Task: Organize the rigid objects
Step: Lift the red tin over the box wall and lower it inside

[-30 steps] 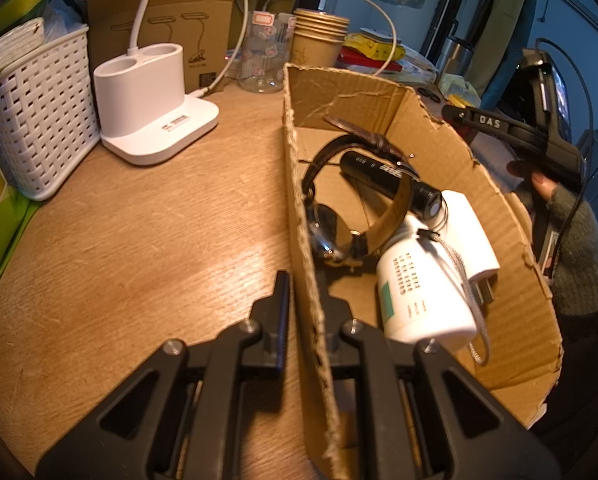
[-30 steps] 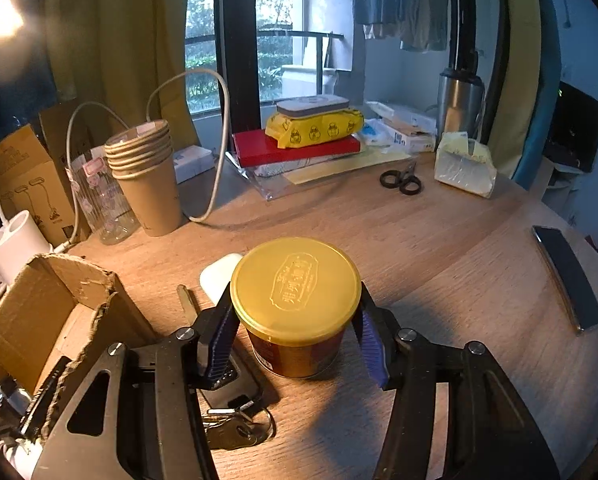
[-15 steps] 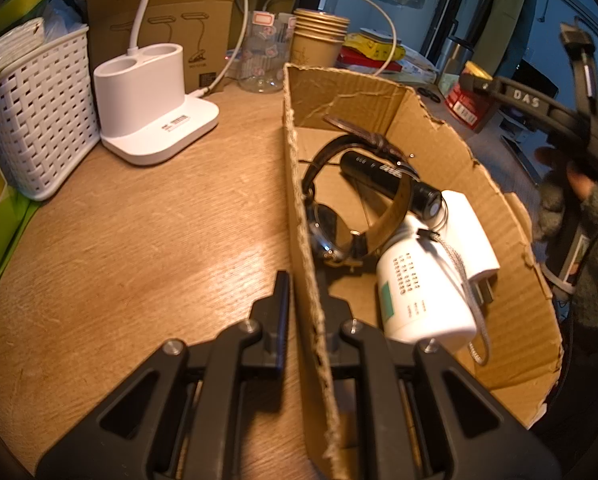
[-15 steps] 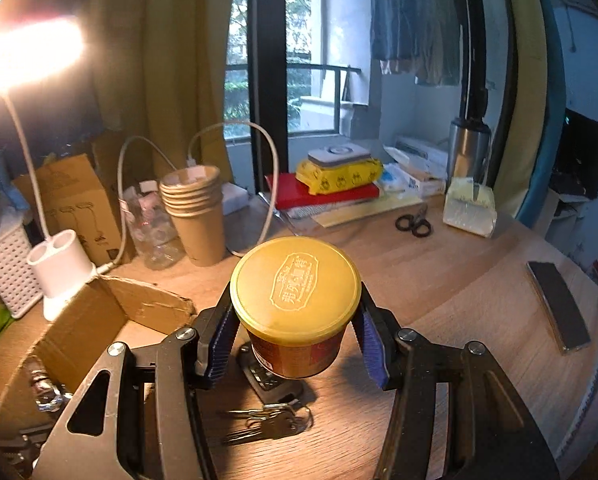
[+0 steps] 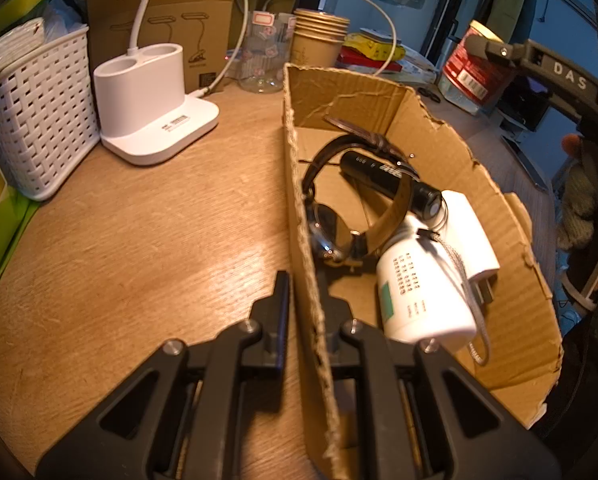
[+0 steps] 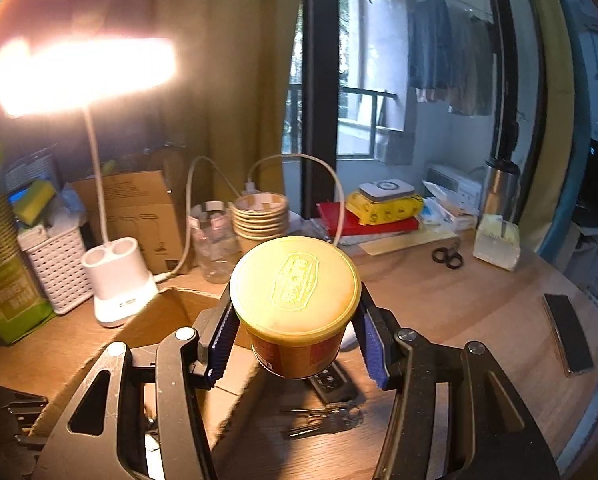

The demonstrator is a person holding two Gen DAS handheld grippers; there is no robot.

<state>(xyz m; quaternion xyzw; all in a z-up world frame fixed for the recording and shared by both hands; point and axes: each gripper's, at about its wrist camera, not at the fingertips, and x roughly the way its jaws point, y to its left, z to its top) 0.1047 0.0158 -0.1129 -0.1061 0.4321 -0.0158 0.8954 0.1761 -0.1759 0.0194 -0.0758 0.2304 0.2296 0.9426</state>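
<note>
My left gripper [image 5: 303,280] is shut on the left wall of an open cardboard box [image 5: 299,184] on the wooden table. Inside the box lie a wristwatch [image 5: 331,228], a black cylinder [image 5: 387,176], a white bottle [image 5: 419,296] and a white plug adapter [image 5: 471,228]. My right gripper [image 6: 295,344] is shut on a red can with a yellow lid [image 6: 295,280], held in the air above the box's far corner [image 6: 167,308]. The can also shows in the left wrist view [image 5: 475,64], up at the right.
A white lamp base [image 5: 155,100], a white basket [image 5: 35,112], paper cups [image 5: 319,40] and a glass jar [image 5: 263,56] stand behind the box. Keys [image 6: 323,420], a black remote [image 6: 335,380], scissors [image 6: 447,256] and a phone [image 6: 567,332] lie on the table.
My right gripper has lifted the can off the table and carried it up and left, toward the box. My left gripper has kept its hold on the box wall.
</note>
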